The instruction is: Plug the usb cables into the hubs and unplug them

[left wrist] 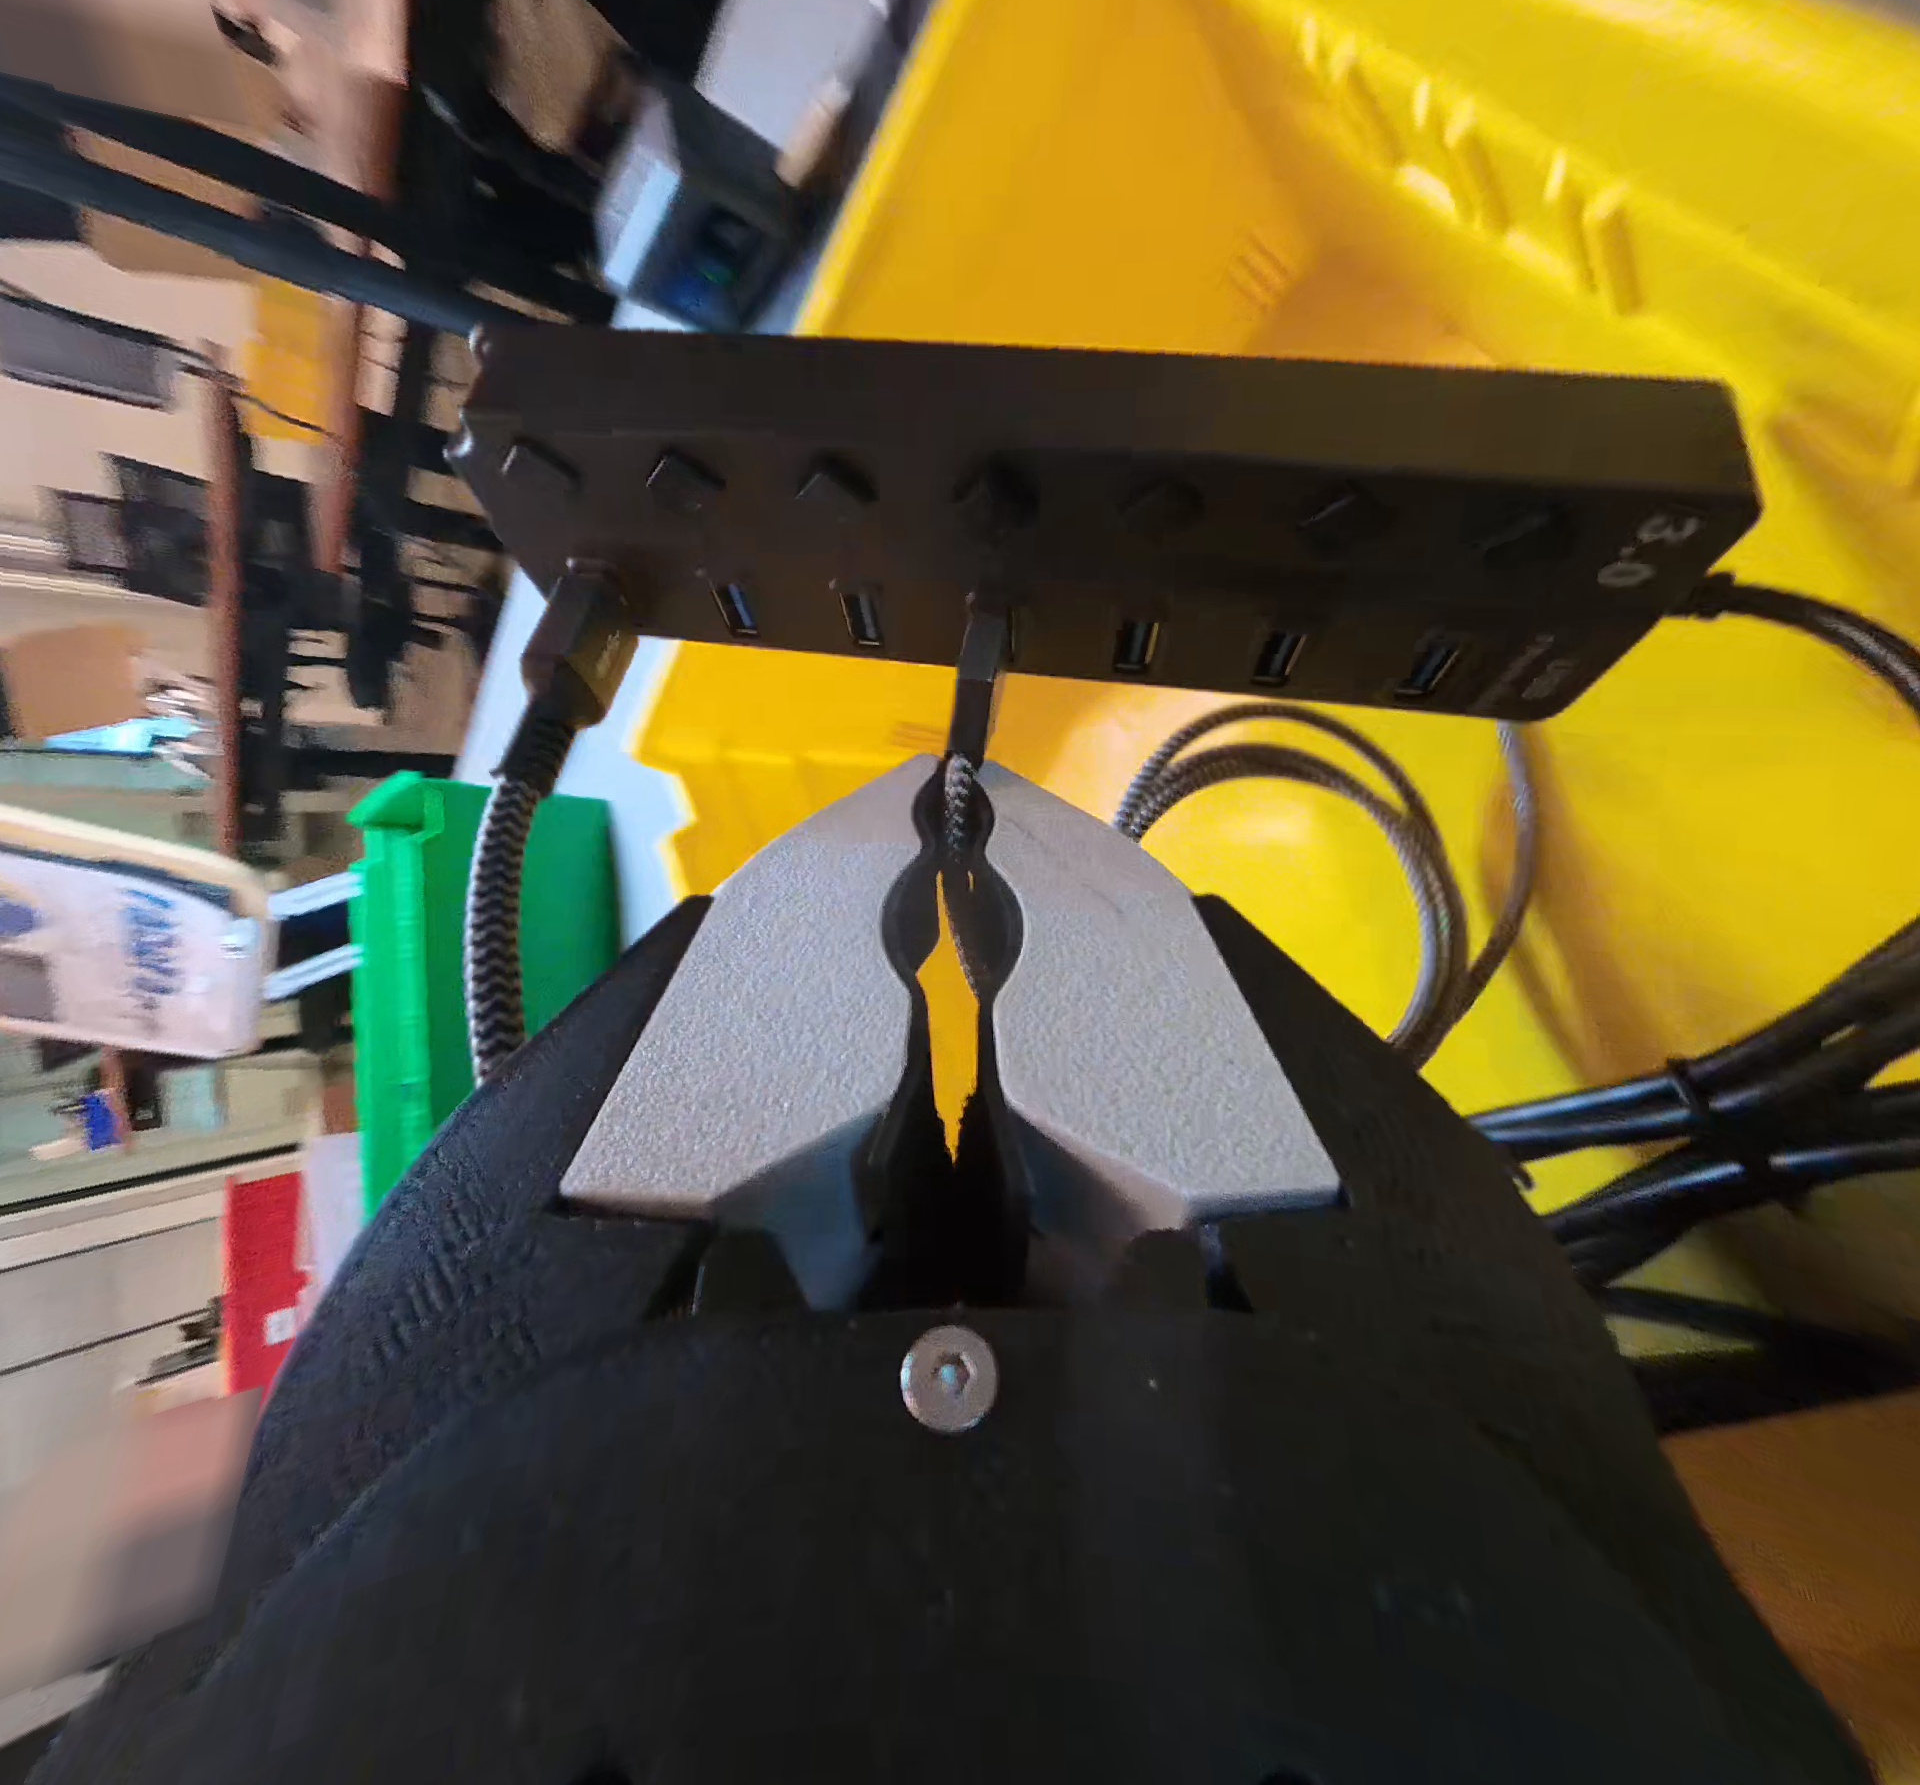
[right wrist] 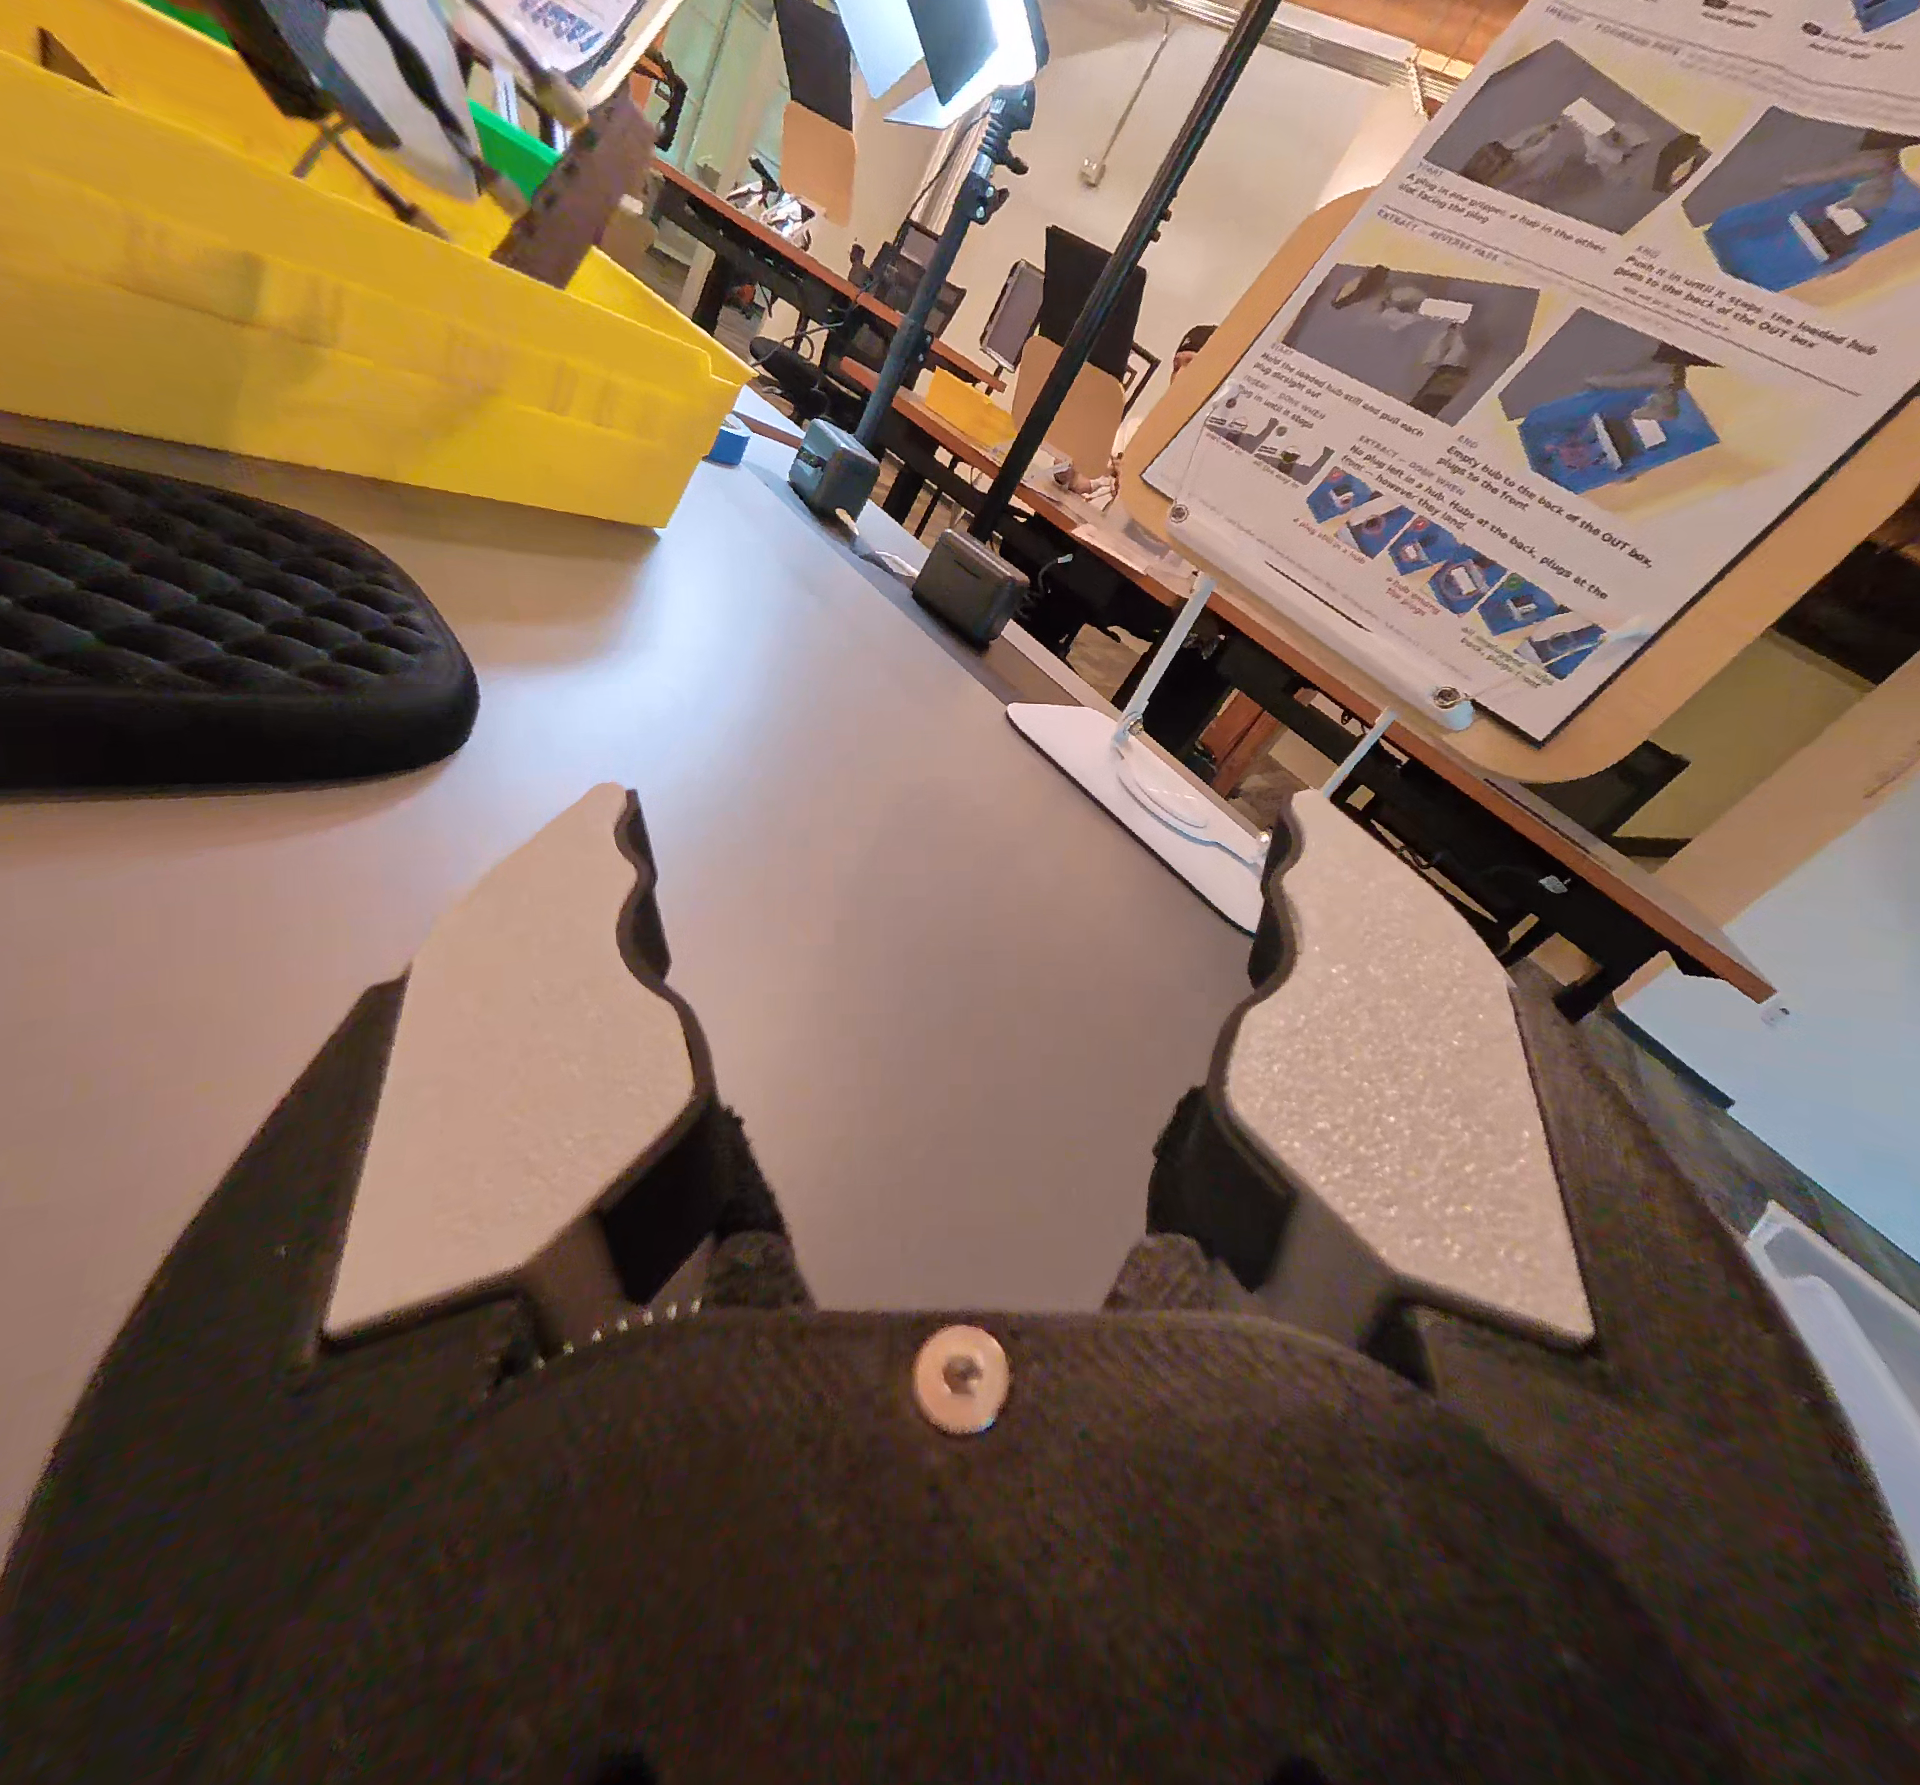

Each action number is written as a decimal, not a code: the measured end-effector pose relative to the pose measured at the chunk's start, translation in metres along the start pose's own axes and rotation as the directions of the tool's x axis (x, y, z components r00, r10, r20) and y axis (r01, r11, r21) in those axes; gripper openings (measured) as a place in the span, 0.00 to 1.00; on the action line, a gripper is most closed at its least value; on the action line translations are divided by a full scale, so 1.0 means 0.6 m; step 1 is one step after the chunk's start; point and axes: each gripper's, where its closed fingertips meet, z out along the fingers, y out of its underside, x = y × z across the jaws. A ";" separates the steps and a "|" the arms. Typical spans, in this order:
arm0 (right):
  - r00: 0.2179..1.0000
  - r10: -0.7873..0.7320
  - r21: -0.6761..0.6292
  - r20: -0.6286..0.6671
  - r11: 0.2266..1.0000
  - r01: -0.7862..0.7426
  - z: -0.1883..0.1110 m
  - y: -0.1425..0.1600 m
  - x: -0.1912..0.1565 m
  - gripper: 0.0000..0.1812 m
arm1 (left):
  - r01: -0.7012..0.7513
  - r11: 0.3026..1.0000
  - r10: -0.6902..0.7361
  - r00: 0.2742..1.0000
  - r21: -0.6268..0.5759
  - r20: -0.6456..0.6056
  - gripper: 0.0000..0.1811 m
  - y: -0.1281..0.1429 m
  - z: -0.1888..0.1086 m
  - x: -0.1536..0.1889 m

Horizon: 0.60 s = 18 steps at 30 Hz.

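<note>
In the left wrist view a long black USB hub [left wrist: 1101,530] with a row of buttons and ports hangs over a yellow bin [left wrist: 1195,177]. My left gripper [left wrist: 958,790] is shut on a braided black-and-white USB cable [left wrist: 961,800] just behind its black plug [left wrist: 982,670], which sits in a middle port. A second braided cable [left wrist: 509,862] is plugged in at the hub's left end. My right gripper [right wrist: 961,904] is open and empty over the grey table [right wrist: 831,800]. In the right wrist view the left gripper [right wrist: 353,42] and the hub [right wrist: 582,197] show above the yellow bin [right wrist: 343,353].
A green bin [left wrist: 416,956] stands left of the yellow one. Bundled black cables [left wrist: 1714,1143] lie at the right. In the right wrist view a black mesh pad [right wrist: 187,623], an instruction board on a white stand [right wrist: 1558,333], a dark box [right wrist: 971,587] and a light stand [right wrist: 935,281] are on the table. Spacing between my two grippers at the tips: around 45 cm.
</note>
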 end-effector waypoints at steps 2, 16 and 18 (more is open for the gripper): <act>1.000 -0.006 -0.002 0.001 1.000 0.006 0.000 0.000 -0.001 0.61 | -0.003 0.998 -0.004 0.995 0.066 0.102 0.00 -0.024 -0.028 -0.028; 1.000 -0.015 -0.009 0.019 1.000 0.016 0.002 0.001 -0.006 0.60 | -0.108 0.851 -0.180 0.859 0.513 0.480 0.00 -0.199 -0.279 -0.136; 1.000 -0.018 -0.011 0.026 1.000 0.018 0.002 0.002 -0.008 0.60 | -0.150 0.807 -0.188 0.852 0.571 0.489 0.00 -0.231 -0.314 -0.126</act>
